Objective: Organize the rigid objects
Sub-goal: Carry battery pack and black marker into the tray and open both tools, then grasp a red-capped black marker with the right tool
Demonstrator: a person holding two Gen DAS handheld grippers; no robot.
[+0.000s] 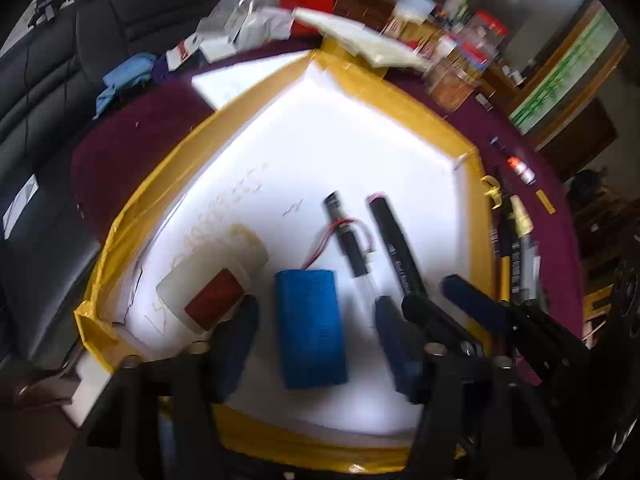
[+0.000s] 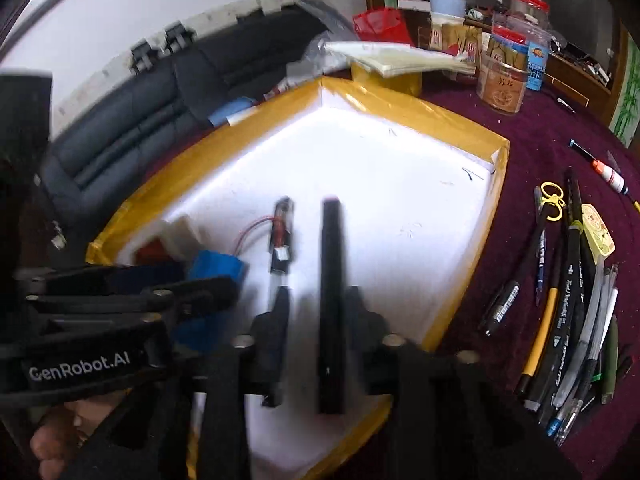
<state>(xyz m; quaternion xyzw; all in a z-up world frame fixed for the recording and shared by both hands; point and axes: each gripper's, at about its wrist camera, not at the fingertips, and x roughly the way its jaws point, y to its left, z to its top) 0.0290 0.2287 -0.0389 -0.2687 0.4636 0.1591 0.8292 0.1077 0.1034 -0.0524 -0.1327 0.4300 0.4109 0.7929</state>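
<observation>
A white tray with a yellow taped rim (image 1: 168, 168) (image 2: 472, 264) holds a blue battery pack (image 1: 310, 328) (image 2: 216, 274) with red wires, a white block with a red face (image 1: 212, 288) (image 2: 176, 240), a clear-ended pen (image 1: 352, 240) (image 2: 282, 236) and a black marker (image 1: 396, 248) (image 2: 331, 280). My left gripper (image 1: 316, 340) is open, its fingers either side of the battery pack. My right gripper (image 2: 318, 308) is open around the black marker, which lies between its fingers; it also shows in the left wrist view (image 1: 432, 296).
A pile of pens and markers (image 2: 568, 300) lies on the purple cloth right of the tray, with a yellow clip (image 2: 552, 196) and a float (image 2: 608, 174). Jars (image 2: 504, 80), a red bag (image 2: 380, 24) and papers crowd the far side. A black sofa (image 2: 140, 120) is at left.
</observation>
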